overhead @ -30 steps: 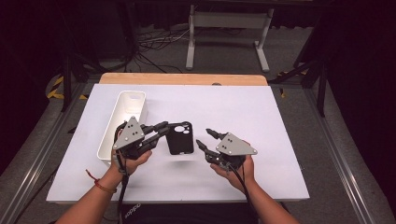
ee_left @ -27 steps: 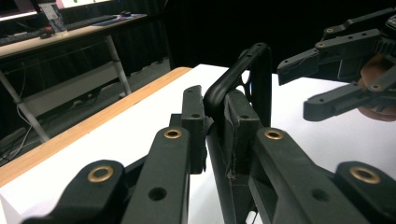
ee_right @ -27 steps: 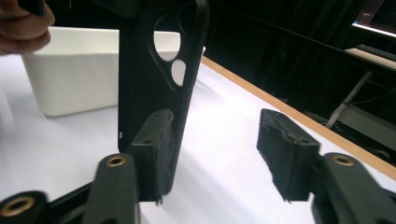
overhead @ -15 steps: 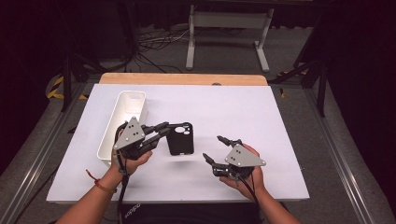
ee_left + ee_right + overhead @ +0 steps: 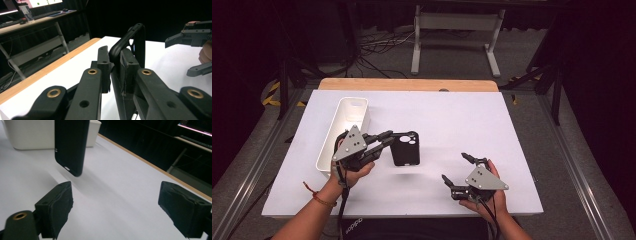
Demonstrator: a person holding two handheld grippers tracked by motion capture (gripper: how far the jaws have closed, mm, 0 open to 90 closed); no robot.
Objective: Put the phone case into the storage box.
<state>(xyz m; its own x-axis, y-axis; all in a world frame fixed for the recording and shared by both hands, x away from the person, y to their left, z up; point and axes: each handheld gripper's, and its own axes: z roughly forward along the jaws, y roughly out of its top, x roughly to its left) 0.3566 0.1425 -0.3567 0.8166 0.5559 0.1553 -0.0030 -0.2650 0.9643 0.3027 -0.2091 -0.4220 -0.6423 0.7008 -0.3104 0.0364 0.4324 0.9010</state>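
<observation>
- A black phone case [image 5: 406,149] hangs above the white table [image 5: 472,125], raised clear of the surface with its shadow cast on the sheet just below it; the camera cut-out sits at its far end in the high view.
- The left gripper [image 5: 387,138] is clamped on the case's near-left edge, its two black jaws pressed flat against either side of the rim, as the left gripper view [image 5: 115,62] makes plain.
- In the right gripper view the case [image 5: 71,145] stands off the table, its lower corner hovering above the white surface.
- A white rectangular bin [image 5: 343,135] lies just beside the left gripper on its left, its long side running away from the person; it appears behind the case in the right gripper view [image 5: 30,132].
- The right gripper [image 5: 458,171] rests low near the table's front edge, well apart from the case, jaws spread wide and holding nothing.
- A wooden strip [image 5: 407,84] runs along the table's far edge.
- Beyond it, on the dark floor, stand a pale metal frame [image 5: 454,35] and loose cables [image 5: 377,45].
</observation>
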